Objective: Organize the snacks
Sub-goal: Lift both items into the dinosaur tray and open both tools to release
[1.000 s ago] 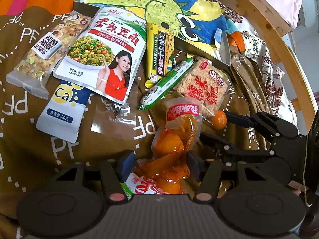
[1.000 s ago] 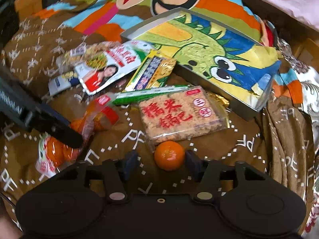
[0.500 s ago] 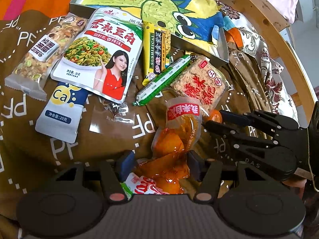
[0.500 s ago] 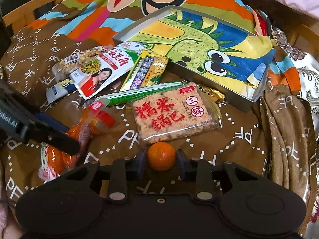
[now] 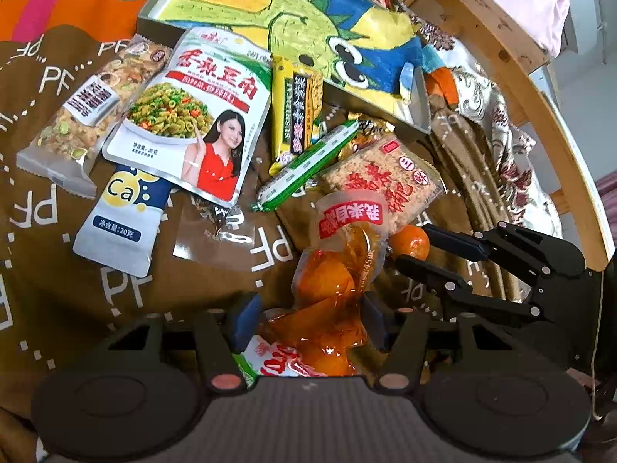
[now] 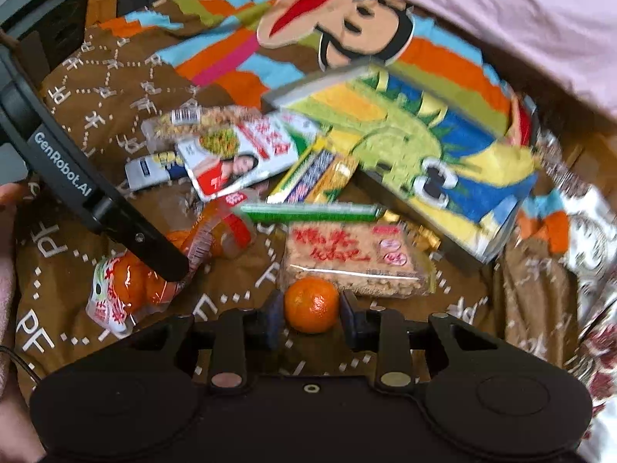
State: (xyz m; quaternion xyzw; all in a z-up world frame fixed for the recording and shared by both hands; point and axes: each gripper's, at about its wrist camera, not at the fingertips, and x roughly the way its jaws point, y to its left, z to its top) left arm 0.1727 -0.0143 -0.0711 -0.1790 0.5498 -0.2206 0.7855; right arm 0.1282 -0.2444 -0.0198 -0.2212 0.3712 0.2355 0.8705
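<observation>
My right gripper (image 6: 311,314) is shut on a small orange mandarin (image 6: 311,305) and holds it just in front of the rice-cracker pack (image 6: 353,258). It also shows in the left wrist view (image 5: 410,245), with the mandarin (image 5: 412,242) between its fingers. My left gripper (image 5: 308,318) is shut on a clear bag of orange snacks (image 5: 331,289), which also shows in the right wrist view (image 6: 127,289). The dinosaur-print box (image 5: 293,23) lies at the back with no snack visible in it.
On the brown blanket lie a large white noodle-snack pouch (image 5: 193,115), a granola bar (image 5: 88,112), a blue-white Ca sachet (image 5: 119,223), a yellow sushi pack (image 5: 295,108) and a green sausage stick (image 5: 304,166). A wooden bed rail (image 5: 513,58) runs on the right.
My right gripper has closed on the mandarin and lifted it slightly, and its view has tilted up. My left gripper still holds the orange snack bag, a little nearer the packs.
</observation>
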